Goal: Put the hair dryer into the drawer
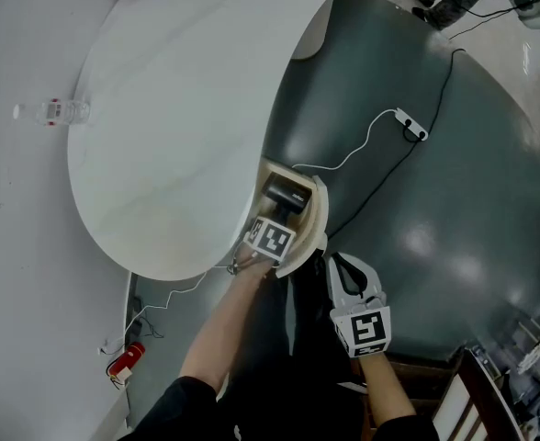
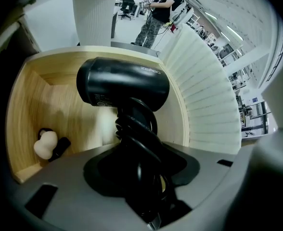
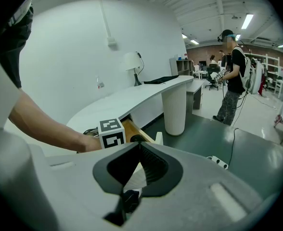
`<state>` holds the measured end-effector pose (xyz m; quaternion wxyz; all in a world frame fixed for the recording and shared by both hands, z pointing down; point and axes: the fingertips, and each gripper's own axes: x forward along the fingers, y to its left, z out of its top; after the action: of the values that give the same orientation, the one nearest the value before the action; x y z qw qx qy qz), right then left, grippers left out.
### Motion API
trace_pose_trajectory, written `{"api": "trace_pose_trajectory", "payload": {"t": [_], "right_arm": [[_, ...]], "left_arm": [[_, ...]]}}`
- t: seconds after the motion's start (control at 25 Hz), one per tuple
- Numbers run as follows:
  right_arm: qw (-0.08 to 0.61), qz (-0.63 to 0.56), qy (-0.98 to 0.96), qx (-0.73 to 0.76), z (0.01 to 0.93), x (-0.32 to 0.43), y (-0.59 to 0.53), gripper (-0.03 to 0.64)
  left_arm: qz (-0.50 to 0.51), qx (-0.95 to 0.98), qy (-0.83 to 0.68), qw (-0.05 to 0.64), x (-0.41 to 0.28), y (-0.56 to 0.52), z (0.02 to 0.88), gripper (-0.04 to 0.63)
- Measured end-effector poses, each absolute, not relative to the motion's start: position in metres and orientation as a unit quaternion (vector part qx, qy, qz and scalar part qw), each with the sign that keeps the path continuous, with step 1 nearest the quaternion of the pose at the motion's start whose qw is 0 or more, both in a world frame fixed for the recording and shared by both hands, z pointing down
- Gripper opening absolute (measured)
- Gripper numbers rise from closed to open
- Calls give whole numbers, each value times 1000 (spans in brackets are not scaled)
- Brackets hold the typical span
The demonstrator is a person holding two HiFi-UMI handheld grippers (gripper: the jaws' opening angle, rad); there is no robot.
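The black hair dryer [image 2: 124, 85] hangs head-down inside the open wooden drawer [image 2: 26, 105]. Its handle, with the cord wound around it, runs back between the jaws of my left gripper [image 2: 146, 177], which is shut on it. In the head view the hair dryer [image 1: 286, 197] lies in the drawer [image 1: 318, 211] under the white table's edge, and the left gripper [image 1: 277, 228] stands right over it. My right gripper [image 1: 345, 272] hovers shut and holds nothing, just right of the drawer. In its own view the right gripper [image 3: 140, 147] looks toward the drawer [image 3: 132, 130].
A small white and black object [image 2: 47, 144] lies in the drawer's corner. A water bottle [image 1: 54, 111] lies on the white table [image 1: 178, 108]. A power strip [image 1: 411, 125] with cables lies on the dark floor. A white ribbed pillar [image 3: 175, 105] and a standing person [image 3: 233, 81] are beyond.
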<state>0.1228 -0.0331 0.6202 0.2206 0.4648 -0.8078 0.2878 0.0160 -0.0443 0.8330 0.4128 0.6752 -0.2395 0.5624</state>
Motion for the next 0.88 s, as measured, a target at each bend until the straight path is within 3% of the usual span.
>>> {"api": "trace_pose_trajectory", "payload": {"t": [0.88], "right_arm": [[229, 290, -804, 465, 629, 127, -31, 5]], "left_arm": [[559, 677, -257, 403, 18, -57, 836, 216]]}}
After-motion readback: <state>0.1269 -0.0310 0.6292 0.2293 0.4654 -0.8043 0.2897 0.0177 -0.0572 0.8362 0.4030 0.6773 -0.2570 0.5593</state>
